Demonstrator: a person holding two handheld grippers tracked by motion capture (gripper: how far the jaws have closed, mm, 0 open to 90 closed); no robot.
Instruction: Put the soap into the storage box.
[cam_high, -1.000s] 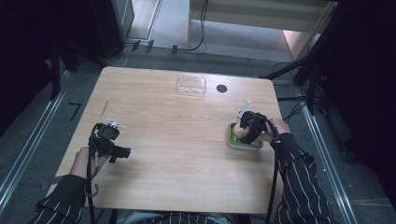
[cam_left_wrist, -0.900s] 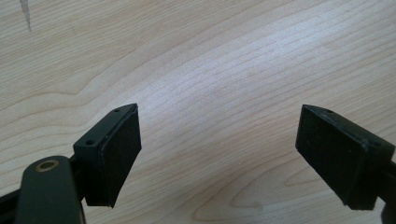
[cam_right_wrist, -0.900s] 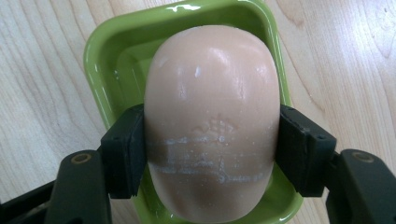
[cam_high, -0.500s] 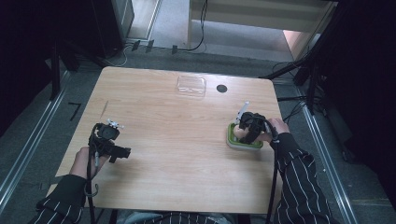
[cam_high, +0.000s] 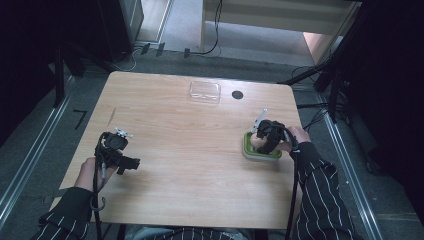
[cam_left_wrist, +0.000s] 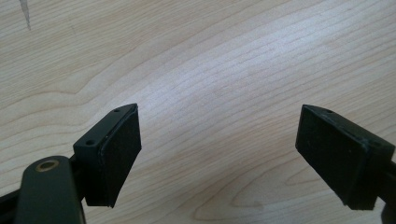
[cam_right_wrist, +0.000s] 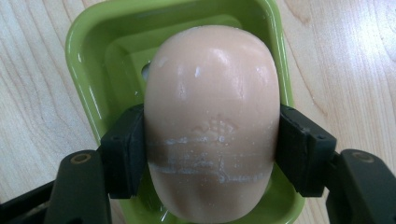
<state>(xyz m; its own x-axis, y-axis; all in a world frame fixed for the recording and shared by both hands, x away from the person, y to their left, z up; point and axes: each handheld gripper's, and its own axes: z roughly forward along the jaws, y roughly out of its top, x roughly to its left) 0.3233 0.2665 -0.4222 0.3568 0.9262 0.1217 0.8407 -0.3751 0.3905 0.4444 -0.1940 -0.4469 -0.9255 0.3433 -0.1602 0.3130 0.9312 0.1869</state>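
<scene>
Near edge of the tabletop (cam_high: 200, 200): bare wood from corner to corner, with wide open room across the middle between the two hands.

Left gripper (cam_high: 131, 162) sits close to the near left corner, just inside the left edge. Its fingers (cam_left_wrist: 119, 149) stand wide apart with nothing between them, bare wood grain beneath.

Right gripper (cam_right_wrist: 210, 154) sits by the right edge, about midway along it, pointing down into a green soap dish (cam_right_wrist: 88, 74). In the high view the right gripper (cam_high: 264, 142) covers most of the dish (cam_high: 261, 155), which lies just inside the right edge with little margin on that side and free room on the side toward the middle.

The bar of soap (cam_right_wrist: 212, 121), pale pink and oval, is clamped across its short width by the right fingers (cam_right_wrist: 123, 149), one pad on each long flank. Its long axis runs along the dish's long axis, away from the gripper. The soap lies within the dish outline; whether its underside touches the dish floor cannot be told. The dish holds nothing else visible.

Far edge: a clear plastic lid (cam_high: 204, 92) lies flat near the middle of that edge, with a small dark round spot (cam_high: 237, 94) just beside it toward the far right corner. Both are well apart from the dish.
</scene>
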